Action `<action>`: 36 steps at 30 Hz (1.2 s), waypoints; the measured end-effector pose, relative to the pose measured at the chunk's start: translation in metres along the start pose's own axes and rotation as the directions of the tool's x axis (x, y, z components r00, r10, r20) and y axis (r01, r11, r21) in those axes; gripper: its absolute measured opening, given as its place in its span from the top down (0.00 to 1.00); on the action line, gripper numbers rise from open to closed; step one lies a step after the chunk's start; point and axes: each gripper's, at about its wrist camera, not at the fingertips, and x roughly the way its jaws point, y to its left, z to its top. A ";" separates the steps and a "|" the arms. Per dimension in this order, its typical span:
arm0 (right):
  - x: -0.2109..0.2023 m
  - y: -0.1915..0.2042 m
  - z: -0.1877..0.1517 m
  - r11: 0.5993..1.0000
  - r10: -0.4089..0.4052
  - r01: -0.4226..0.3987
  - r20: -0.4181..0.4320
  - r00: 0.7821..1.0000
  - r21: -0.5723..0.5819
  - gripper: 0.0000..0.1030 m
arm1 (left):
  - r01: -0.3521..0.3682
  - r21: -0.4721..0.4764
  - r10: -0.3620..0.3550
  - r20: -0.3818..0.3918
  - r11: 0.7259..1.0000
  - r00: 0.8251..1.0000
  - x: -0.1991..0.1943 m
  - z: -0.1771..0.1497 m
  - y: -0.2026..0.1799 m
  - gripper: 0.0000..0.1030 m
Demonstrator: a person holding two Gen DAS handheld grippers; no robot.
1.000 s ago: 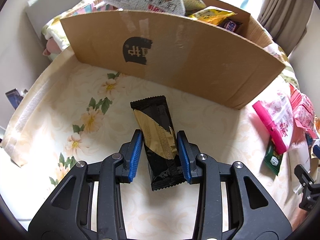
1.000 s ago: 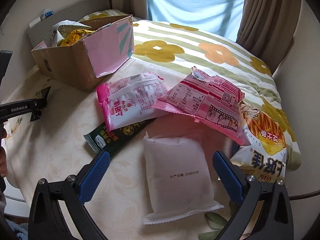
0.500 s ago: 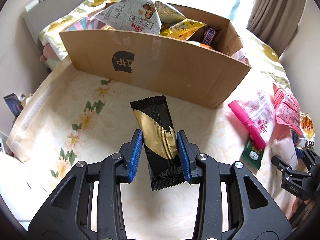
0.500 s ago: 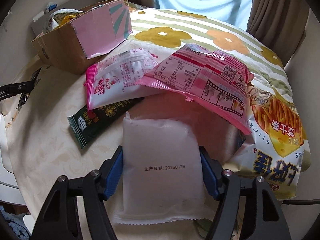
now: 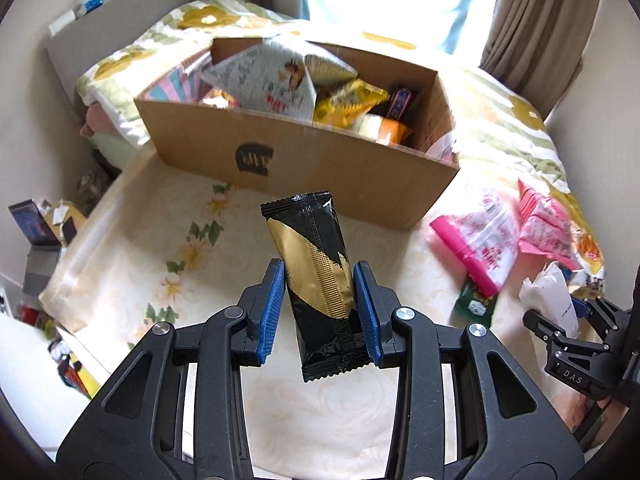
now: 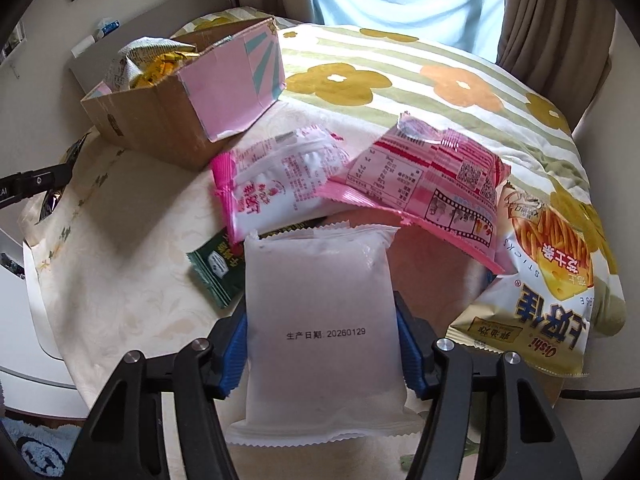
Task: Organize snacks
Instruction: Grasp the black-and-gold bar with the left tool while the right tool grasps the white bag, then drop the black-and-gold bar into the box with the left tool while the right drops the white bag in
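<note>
Step in hand, by judgement: gathering loose snacks for the box (image 5: 320,160), one in each tool.

Left tool (image 5: 319,266): closed on the bar (image 5: 304,232), pads pressing its two long sides. Holds it clear above the tabletop (image 5: 132,216), its top end toward the near wall of the box. Box at the far edge of the tabletop, against the bed (image 6: 400,64), already well filled with bags.

Right tool (image 6: 320,308): jaws have just been closing, with the pack (image 6: 316,280) between them; now pressing on both its sides. Pack near the right edge of the tabletop, covering one end of the green packet (image 6: 216,264). Cannot tell if lifted off the tabletop yet.

Not yet sorted, near the right edge: white-pink bag (image 6: 280,184), pink bag (image 6: 432,184) partly over the yellow bag (image 6: 560,280), and the green packet.

Next move, as judged: bring the bar up over the near wall and open the left tool only above a free gap, because the box looks crowded. For the pack, lift straight first, so as not to drag the green packet or catch the overhanging pink bag. Soft pack, wide grip: may sag or slip, so needs a slow carry.
</note>
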 end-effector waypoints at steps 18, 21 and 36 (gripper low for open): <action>-0.064 0.084 0.107 0.999 0.016 -0.022 0.154 0.988 0.039 0.43 | 0.061 0.033 -0.065 0.141 0.998 0.988 -0.053 0.107 0.054 0.69; -0.061 0.096 0.130 0.998 0.019 -0.030 0.177 0.984 0.061 0.43 | 0.061 0.044 -0.066 0.142 0.997 0.988 -0.044 0.133 0.069 0.69; -0.002 0.128 0.198 0.968 -0.029 -0.004 0.130 0.991 0.252 0.43 | 0.162 0.170 -0.166 0.011 0.972 0.986 0.057 0.224 0.121 0.11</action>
